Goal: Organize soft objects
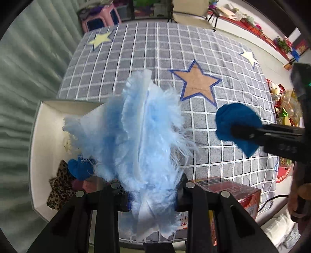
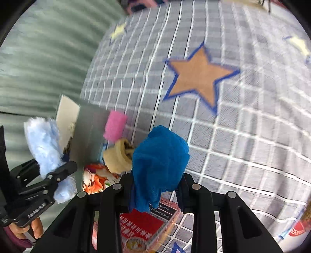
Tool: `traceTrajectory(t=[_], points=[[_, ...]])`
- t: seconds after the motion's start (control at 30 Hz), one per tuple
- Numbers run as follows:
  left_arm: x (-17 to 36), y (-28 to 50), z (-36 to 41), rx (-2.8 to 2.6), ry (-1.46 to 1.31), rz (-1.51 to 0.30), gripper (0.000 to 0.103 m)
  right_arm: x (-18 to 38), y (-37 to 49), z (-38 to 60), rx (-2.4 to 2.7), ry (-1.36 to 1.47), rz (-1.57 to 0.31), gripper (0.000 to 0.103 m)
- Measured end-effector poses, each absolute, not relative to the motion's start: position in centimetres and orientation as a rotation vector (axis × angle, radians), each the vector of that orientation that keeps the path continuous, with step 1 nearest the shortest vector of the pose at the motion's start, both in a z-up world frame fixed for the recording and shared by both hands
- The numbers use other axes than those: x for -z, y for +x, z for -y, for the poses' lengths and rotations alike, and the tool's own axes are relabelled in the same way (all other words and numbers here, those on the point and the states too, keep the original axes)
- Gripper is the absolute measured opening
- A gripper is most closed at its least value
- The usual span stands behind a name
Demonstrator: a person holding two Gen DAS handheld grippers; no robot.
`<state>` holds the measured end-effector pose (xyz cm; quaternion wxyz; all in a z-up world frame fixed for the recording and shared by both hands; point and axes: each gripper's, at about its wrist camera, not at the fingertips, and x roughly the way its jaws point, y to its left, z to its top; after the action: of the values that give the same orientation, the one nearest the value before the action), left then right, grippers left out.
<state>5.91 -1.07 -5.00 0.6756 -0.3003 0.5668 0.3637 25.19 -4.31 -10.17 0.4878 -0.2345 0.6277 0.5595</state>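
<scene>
My left gripper (image 1: pixel 152 198) is shut on a light blue furry cloth (image 1: pixel 143 140) and holds it above the white box (image 1: pixel 38 136); the cloth also shows in the right wrist view (image 2: pixel 43 148). My right gripper (image 2: pixel 156 194) is shut on a dark blue cloth (image 2: pixel 159 163), held above the grey checked mat (image 2: pixel 233 136); that cloth also shows in the left wrist view (image 1: pixel 237 124). Inside the white box lie a leopard-print piece (image 1: pixel 58 186) and a dark blue piece (image 1: pixel 79 168). A pink roll (image 2: pixel 114 126) and a tan roll (image 2: pixel 118 155) sit by the box.
A red printed box (image 1: pixel 233 192) stands at the mat's near edge, also in the right wrist view (image 2: pixel 143 223). The mat (image 1: pixel 155 58) has star patches (image 1: pixel 196 81). A green curtain (image 1: pixel 23 77) hangs on the left. A pink stool (image 1: pixel 99 17) is beyond the mat.
</scene>
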Motion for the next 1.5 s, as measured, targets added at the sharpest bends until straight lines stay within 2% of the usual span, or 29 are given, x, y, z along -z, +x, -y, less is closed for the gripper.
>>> traceTrajectory(t=[0.2, 0.43, 1.0, 1.5], points=[[3.6, 5.7, 2.4, -0.781, -0.607, -1.247, 0.031, 4.5, 24.7, 7.0, -1.336, -0.537, -1.356, 0.034], [2.4, 3.7, 3.8, -0.752, -0.609, -1.224, 0.031, 0.6, 22.5, 9.8, -1.323, -0.529, -1.286, 0.034], [1.3, -2.5, 4.7, -0.758, -0.627, -1.165, 0.031, -2.4, 14.4, 13.7, -1.277, -0.584, -1.224, 0.034], [1.5, -10.2, 2.9, -0.889, -0.749, -1.086, 0.031, -4.0, 6.3, 9.7, -1.417, -0.699, -1.166, 0.034]])
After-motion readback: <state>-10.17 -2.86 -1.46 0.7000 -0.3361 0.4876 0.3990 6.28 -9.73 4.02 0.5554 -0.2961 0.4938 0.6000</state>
